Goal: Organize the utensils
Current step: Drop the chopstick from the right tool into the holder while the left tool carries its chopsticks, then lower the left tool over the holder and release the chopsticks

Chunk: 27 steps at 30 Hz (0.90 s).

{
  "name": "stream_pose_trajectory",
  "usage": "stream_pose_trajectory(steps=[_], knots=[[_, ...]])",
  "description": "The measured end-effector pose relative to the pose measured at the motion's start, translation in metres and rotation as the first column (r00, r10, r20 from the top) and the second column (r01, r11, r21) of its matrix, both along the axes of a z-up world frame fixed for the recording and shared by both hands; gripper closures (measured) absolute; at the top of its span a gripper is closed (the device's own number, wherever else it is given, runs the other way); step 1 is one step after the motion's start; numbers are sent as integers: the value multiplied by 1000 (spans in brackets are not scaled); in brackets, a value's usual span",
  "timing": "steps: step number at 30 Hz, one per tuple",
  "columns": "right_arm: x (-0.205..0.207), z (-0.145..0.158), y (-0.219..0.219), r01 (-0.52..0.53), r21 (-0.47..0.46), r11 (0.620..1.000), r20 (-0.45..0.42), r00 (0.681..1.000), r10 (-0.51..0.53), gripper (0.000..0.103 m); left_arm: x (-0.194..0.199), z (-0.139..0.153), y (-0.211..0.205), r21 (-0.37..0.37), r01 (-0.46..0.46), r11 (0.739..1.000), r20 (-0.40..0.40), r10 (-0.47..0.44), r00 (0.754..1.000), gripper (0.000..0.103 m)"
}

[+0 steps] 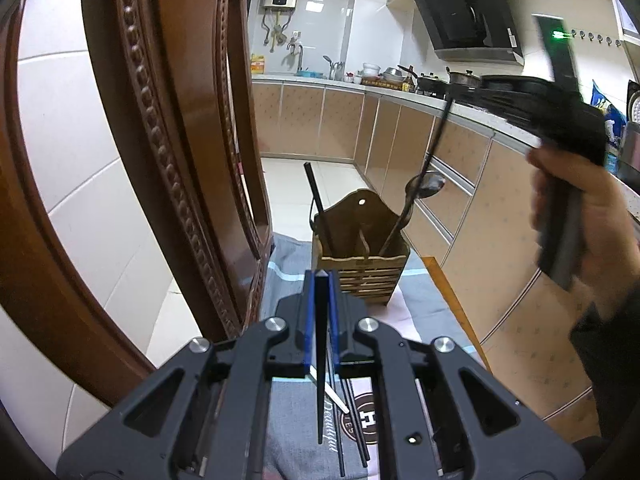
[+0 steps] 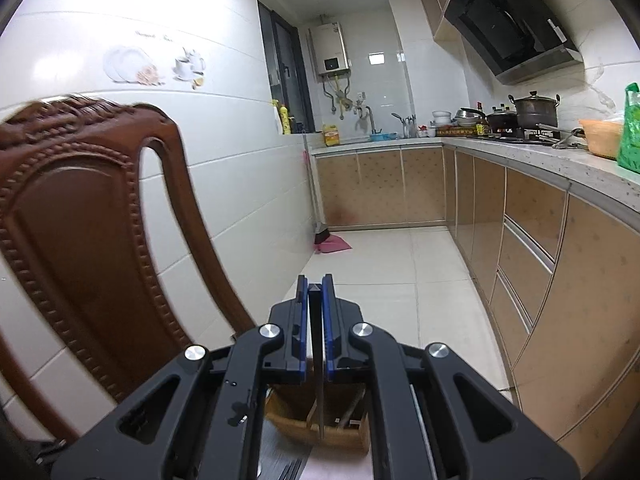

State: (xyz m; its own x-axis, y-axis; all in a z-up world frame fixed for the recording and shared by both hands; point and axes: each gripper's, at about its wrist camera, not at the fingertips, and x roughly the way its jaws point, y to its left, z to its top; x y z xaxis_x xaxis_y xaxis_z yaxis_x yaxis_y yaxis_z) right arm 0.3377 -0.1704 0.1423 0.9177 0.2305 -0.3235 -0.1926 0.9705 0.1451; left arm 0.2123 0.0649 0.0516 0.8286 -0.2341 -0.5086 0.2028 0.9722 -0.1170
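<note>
Our left gripper (image 1: 321,280) clamps a black chopstick (image 1: 321,344); our right gripper (image 2: 315,286) pinches a slim utensil (image 2: 319,392) above the wooden holder (image 1: 360,264) at twelve o'clock. We should lower the slim utensil straight into an open compartment.

walls: white tiles (image 2: 224,152) gleaming | floor: pale tiles (image 2: 400,264) stretching far | left near: carved wooden chair (image 2: 80,216) standing | right: tan cabinets (image 2: 532,240) running under counter (image 2: 560,160) | far: water heater (image 2: 330,54) hanging | range hood (image 2: 508,20) hanging right
</note>
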Motion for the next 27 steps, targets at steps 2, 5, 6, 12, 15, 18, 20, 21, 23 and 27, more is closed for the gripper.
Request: stream_pose_trajectory(steps=[2,5,6,12,15,18,20,21,23,27], knots=[[19,-7,3,10,-7,1000,-18,1000,-10,96,5,-3,3,-4,-1,1000,-12,1,1000,97],[39,-21,5,22,2,1000,-41,999,-22,96,9,-5,6,-9,-4,1000,-18,4,1000,97],[45,-27,4,23,14,1000,-51,998,-22,96,8,-5,8,-10,-5,1000,-17,5,1000,97],[50,-60,-3,38,22,999,-116,993,-35,77,11,-9,5,-8,-3,1000,-27,3,1000,97],[7,-60,-21,67,57,996,-42,997,-64,44,11,-11,4,-3,-4,1000,-31,4,1000,97],[-62,-64,-51,88,122,989,52,994,-95,27,11,-9,4,-9,-8,1000,-27,8,1000,96],[-105,-77,-71,118,176,977,76,988,-133,20,11,-6,3,-19,-4,1000,-22,3,1000,97],[-123,-86,-80,138,197,971,66,986,-154,17,12,-3,2,-21,-4,1000,-18,3,1000,97],[-144,-102,-90,143,209,967,14,989,-149,16,17,3,-1,-14,-9,1000,-15,9,1000,96],[-163,-122,-105,153,209,966,-40,988,-148,16,39,18,-8,-22,-27,999,-17,26,999,97]])
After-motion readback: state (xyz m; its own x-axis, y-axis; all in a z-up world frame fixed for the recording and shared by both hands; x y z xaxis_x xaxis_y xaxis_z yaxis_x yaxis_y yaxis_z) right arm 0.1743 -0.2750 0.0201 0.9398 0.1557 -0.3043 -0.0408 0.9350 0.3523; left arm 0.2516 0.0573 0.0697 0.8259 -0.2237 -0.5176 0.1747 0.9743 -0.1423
